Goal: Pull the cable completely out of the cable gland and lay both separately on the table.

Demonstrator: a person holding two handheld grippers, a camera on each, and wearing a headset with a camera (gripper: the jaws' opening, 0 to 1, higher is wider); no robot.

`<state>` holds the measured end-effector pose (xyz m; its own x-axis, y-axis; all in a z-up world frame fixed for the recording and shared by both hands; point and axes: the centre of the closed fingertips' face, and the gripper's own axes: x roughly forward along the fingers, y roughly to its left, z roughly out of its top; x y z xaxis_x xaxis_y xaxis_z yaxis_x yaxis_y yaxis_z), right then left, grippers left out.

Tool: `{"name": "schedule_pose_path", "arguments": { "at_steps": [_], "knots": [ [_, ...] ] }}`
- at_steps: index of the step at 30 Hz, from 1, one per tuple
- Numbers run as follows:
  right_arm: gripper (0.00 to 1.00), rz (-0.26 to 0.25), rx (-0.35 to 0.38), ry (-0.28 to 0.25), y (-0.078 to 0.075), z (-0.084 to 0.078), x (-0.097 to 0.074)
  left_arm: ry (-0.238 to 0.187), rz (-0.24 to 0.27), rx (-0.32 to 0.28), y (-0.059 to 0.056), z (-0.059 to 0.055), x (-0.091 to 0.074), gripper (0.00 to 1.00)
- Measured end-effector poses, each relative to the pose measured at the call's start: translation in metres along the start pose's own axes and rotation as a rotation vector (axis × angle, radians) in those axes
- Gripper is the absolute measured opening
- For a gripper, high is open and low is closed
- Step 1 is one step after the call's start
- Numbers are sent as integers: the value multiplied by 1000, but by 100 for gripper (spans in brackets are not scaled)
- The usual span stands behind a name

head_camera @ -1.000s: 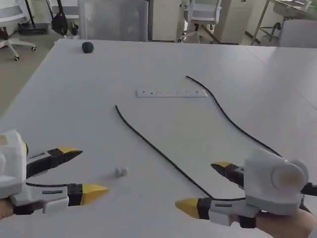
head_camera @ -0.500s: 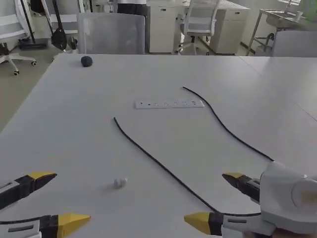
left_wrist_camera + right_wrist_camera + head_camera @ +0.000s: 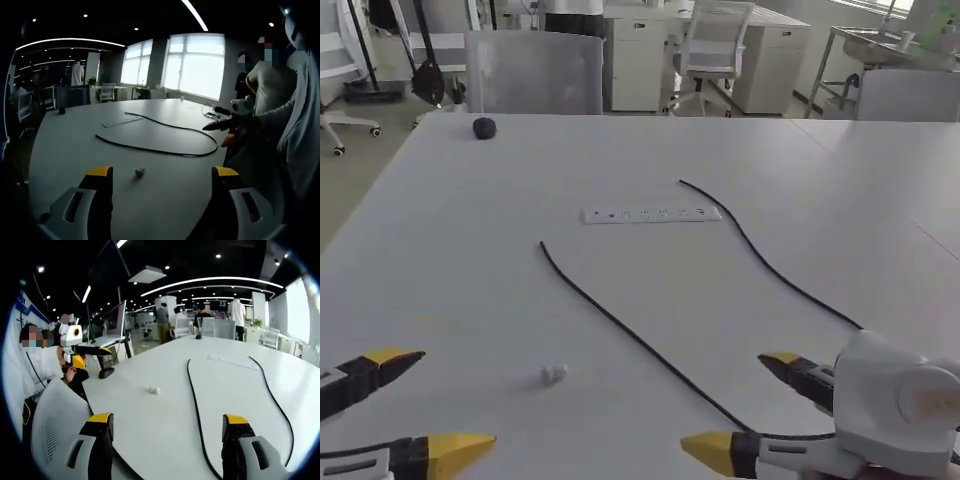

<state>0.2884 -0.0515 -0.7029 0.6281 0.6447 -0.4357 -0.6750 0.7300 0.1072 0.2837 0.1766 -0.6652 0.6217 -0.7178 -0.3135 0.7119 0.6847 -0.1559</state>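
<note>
Both tongs stand wide apart with nothing between them at the near edge of the white table (image 3: 440, 250), the left gripper (image 3: 455, 398) and the right gripper (image 3: 725, 400) well on the near side of the power strip (image 3: 652, 214), one to either side of it. The small pale cable gland (image 3: 553, 374) lies alone on open tabletop, near-left of the strip and apart from the black cable (image 3: 620, 325), which starts just beside the strip's right end, runs toward the near edge, bends back by the right gripper and ends near-left of the strip. Beyond the strip, open tabletop reaches to a dark ball (image 3: 484, 128) near the far edge, where a grey chair (image 3: 534, 72) stands.
</note>
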Motion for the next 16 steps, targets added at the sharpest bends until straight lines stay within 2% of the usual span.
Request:
{"name": "schedule_pose_path", "arguments": {
  "at_steps": [16],
  "knots": [
    [91,0,-8,-3,-2,2,0,6,0,8,-3,0,-1,81]
  ]
}}
